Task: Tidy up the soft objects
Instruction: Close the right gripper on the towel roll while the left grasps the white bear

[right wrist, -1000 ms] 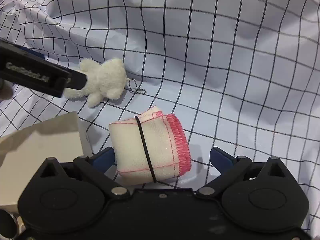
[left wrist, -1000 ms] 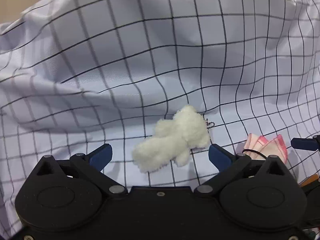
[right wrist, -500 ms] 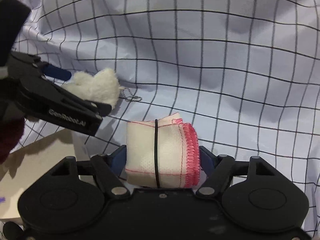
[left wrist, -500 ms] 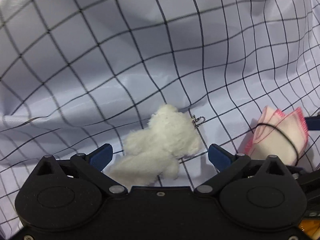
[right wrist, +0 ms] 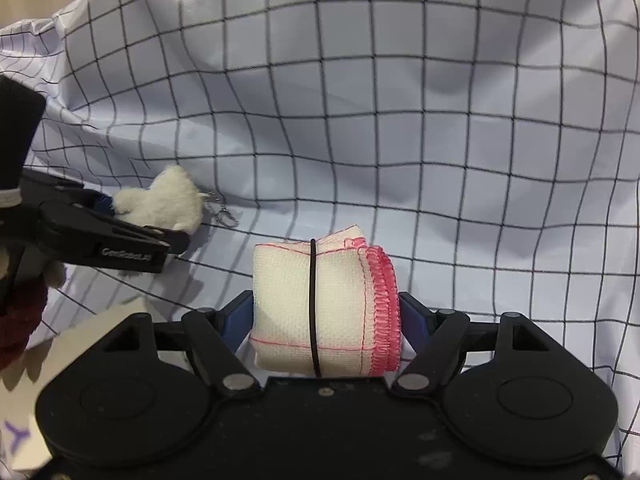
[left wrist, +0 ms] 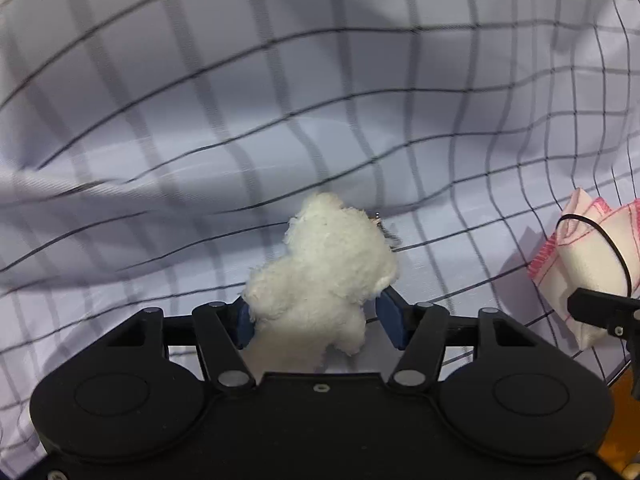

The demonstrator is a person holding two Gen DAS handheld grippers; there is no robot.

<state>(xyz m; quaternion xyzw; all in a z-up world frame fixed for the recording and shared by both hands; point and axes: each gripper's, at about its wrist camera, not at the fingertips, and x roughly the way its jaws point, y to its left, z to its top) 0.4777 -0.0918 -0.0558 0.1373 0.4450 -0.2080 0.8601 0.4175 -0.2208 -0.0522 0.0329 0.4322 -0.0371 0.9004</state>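
On the checked cloth (right wrist: 400, 128) we see the left gripper (left wrist: 316, 316), its jaws just closing, pads pressing the white plush toy (left wrist: 328, 268) between them. Just beside it, the right gripper (right wrist: 326, 320) clamps the banded pink-edged towel roll (right wrist: 324, 308). A keychain (right wrist: 220, 208) trails from the toy.

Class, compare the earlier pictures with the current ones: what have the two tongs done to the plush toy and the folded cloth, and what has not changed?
The left tongs moved in over the white plush toy and have just been closing; their pads now press its sides. The right tongs closed on the banded folded cloth earlier and hold it. The checked fabric still lies underneath both.
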